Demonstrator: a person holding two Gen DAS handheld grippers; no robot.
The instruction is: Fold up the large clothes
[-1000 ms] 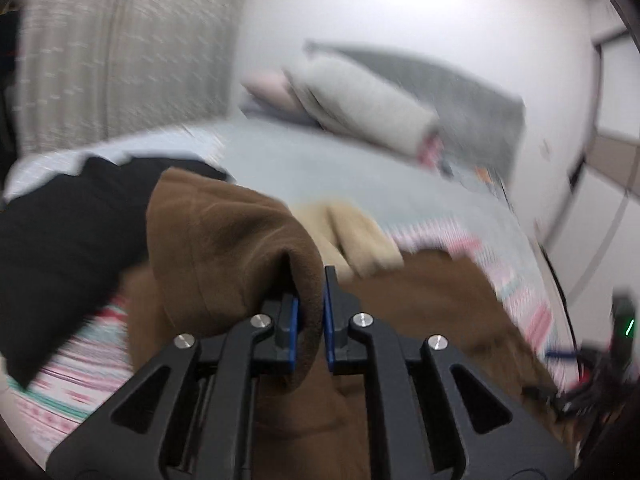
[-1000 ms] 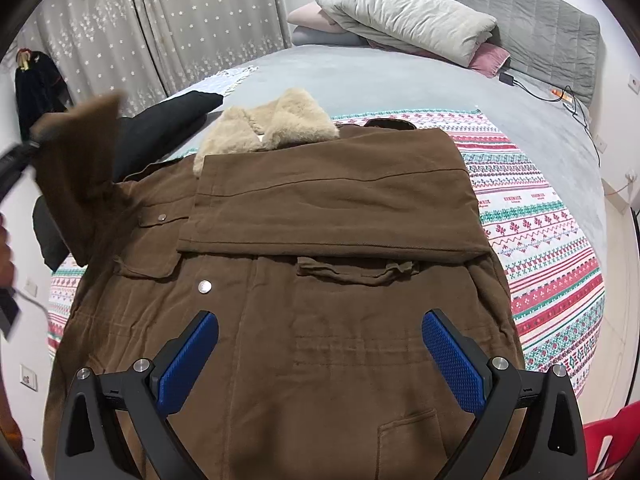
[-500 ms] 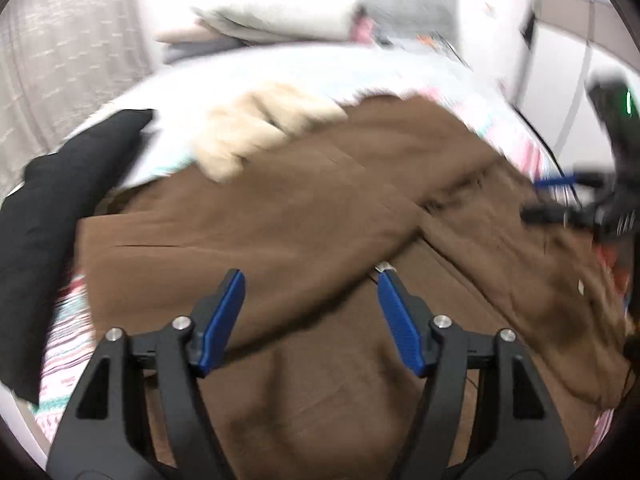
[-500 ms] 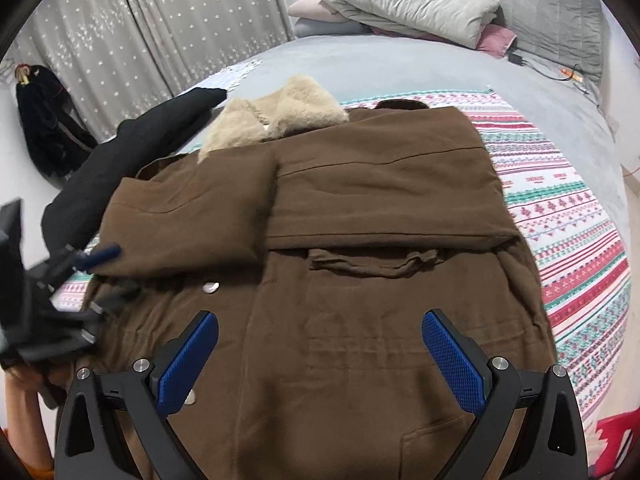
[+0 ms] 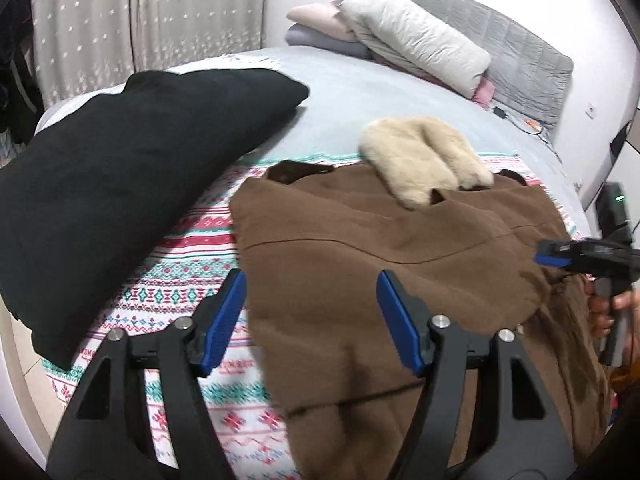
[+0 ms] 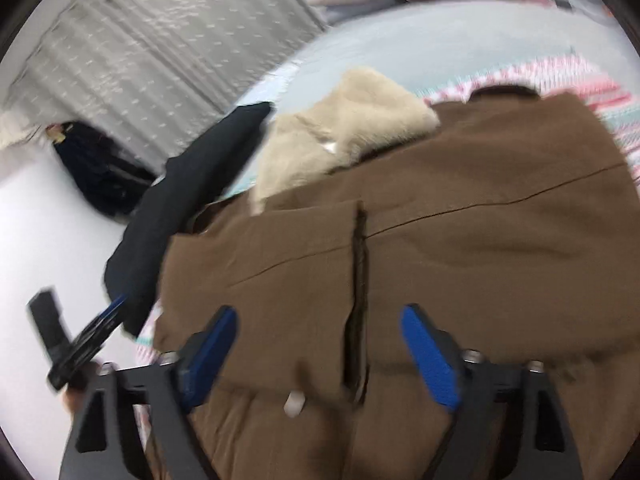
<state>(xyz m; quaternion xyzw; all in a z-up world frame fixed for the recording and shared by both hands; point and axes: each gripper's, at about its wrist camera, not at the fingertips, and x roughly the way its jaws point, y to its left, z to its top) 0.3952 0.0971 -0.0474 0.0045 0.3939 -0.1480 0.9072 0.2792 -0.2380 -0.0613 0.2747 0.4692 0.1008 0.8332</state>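
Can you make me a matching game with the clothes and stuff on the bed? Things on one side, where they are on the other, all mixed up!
Things:
1. brown canvas coat
2. cream fluffy fur collar
3. black folded garment
4. white puffy pillow

Places:
A. stacked by the grey padded headboard
B. at the top end of the coat
C. spread on the striped patterned blanket, below both open grippers
D. beside the coat, on the curtain side of the bed

Pairs: 1-C, 2-B, 3-D, 4-A
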